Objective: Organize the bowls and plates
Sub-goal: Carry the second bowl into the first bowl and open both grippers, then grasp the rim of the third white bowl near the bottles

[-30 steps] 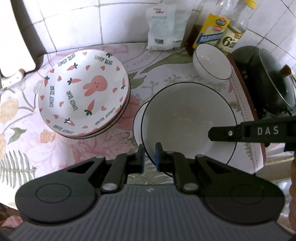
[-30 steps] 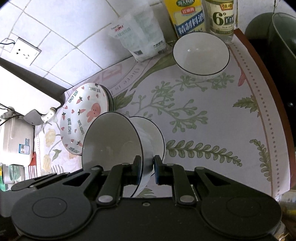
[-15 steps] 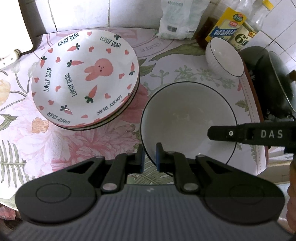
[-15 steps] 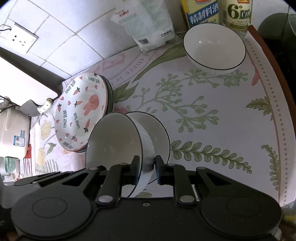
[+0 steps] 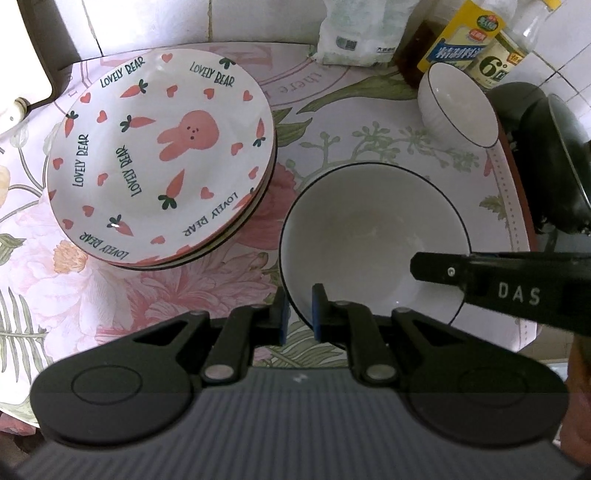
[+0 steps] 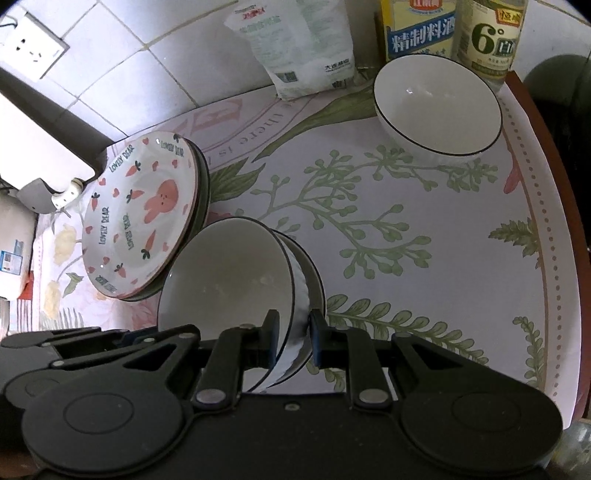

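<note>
Left gripper: clamped on the near rim of the white bowl, lower centre of the left wrist view.
Right gripper: pinching the same bowl's opposite rim, lower centre of the right wrist view; its black arm crosses the right edge of the left view.
White bowl: held between both grippers, nested over a second white bowl on the floral tablecloth; whether the two touch is hard to tell.
Plates: rabbit-and-carrot stack, upper left, just beside the bowl.
Small bowl: upper right, near the bottles.
White bag: top centre, against the tiled wall.
</note>
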A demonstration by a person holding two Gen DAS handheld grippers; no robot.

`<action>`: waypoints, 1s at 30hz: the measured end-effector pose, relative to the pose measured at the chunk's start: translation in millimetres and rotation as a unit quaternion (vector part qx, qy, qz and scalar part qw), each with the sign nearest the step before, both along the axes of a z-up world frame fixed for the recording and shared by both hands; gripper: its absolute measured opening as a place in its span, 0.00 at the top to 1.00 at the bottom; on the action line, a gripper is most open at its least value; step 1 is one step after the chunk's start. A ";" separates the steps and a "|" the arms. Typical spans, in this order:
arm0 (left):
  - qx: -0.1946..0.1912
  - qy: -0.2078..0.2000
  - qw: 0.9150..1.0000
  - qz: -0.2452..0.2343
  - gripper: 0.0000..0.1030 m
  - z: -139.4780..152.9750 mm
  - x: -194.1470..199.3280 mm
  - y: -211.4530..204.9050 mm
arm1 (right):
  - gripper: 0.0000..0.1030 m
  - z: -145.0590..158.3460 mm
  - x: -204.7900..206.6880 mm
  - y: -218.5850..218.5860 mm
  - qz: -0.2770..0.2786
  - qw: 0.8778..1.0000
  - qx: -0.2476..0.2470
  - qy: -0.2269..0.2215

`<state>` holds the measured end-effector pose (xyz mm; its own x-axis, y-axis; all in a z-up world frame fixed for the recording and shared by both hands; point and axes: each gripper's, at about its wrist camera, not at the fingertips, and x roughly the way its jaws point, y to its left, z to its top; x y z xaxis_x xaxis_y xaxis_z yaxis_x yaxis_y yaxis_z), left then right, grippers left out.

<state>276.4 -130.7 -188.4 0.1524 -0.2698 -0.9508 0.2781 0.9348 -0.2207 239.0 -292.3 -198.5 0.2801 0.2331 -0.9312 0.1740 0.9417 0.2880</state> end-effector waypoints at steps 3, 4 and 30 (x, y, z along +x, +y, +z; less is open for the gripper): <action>0.003 0.001 1.000 0.002 0.90 0.2 0.1 -1.6 | 0.77 2.6 -1.6 1.2 0.008 1.000 -0.008 -0.006; 0.003 0.002 1.000 0.005 0.90 0.1 0.4 -1.8 | 0.77 3.6 -1.9 1.2 0.010 1.000 -0.010 -0.010; 0.017 -0.051 0.997 -0.058 0.83 95.9 -64.5 -5.3 | 0.69 74.6 -72.6 -25.6 0.010 0.996 0.025 -0.086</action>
<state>211.9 -136.0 -92.5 0.2180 -0.2593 -0.9409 0.4049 0.9012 -0.1546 166.4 -318.0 -123.8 0.4294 0.2856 -0.8568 0.0994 0.9279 0.3592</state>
